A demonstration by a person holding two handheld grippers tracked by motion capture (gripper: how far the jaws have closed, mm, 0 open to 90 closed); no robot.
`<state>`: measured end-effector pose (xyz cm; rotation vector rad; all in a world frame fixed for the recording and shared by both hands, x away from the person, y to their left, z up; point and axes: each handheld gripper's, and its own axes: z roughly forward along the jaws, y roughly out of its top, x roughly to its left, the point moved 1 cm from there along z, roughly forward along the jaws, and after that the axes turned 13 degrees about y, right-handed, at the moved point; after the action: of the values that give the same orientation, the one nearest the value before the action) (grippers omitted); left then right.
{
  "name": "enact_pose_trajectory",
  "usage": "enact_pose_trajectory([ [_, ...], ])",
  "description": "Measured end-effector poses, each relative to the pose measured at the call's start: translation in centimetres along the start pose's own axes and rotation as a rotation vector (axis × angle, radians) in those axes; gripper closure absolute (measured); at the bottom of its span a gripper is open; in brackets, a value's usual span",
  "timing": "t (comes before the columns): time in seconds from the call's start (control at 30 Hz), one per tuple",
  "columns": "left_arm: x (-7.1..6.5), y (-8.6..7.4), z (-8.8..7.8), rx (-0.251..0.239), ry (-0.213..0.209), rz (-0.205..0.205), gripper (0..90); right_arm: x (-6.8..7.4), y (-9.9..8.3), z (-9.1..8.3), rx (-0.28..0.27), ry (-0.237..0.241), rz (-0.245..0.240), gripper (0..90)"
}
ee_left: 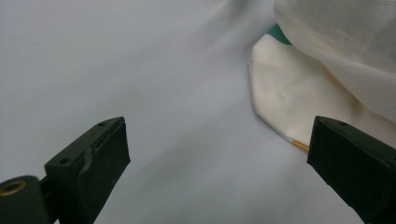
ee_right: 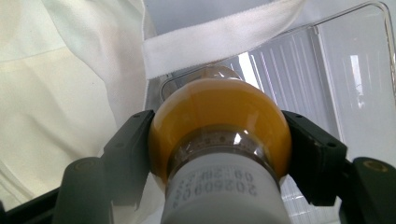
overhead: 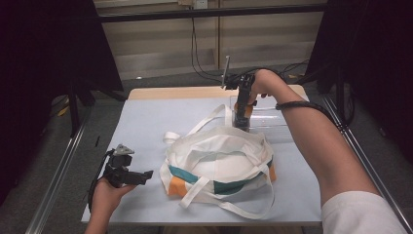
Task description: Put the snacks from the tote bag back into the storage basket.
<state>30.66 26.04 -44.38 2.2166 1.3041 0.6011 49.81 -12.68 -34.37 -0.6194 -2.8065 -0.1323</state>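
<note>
Landmark: white tote bag (overhead: 219, 163) lying mid-table on the pale mat (overhead: 146, 126). You are resting your left gripper (overhead: 146, 175) on the mat just left of the bag, jaws spread wide and gripping nothing, pointing at the bag's corner (ee_left: 289, 98). Beyond the bag's far right edge, you are holding your right gripper (overhead: 242, 119) nose-down at the near end of a clear plastic tray (overhead: 287, 122), jaws pinching an orange-filled bottle (ee_right: 219, 121) by its shoulder, white cap (ee_right: 219, 196) toward the camera. A bag strap (ee_right: 219, 35) is crossing the tray rim.

Bottle (ee_right: 219, 135) base perhaps behind strap (ee_right: 219, 39)
</note>
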Motion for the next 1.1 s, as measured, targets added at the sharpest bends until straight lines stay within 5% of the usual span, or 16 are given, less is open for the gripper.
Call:
enact_pose_trajectory([
  [0.13, 0.0, 0.0, 0.0, 0.001, 0.001, 0.0, 5.3, 0.1, 0.0, 0.2, 0.009, -0.009, -0.042, 30.5],
  [1.1, 0.1, -0.1, 0.1, 0.02, 0.0, 0.014, 5.1, -0.2, -0.1, 1.2, 0.013, -0.002, -0.078, 30.5],
])
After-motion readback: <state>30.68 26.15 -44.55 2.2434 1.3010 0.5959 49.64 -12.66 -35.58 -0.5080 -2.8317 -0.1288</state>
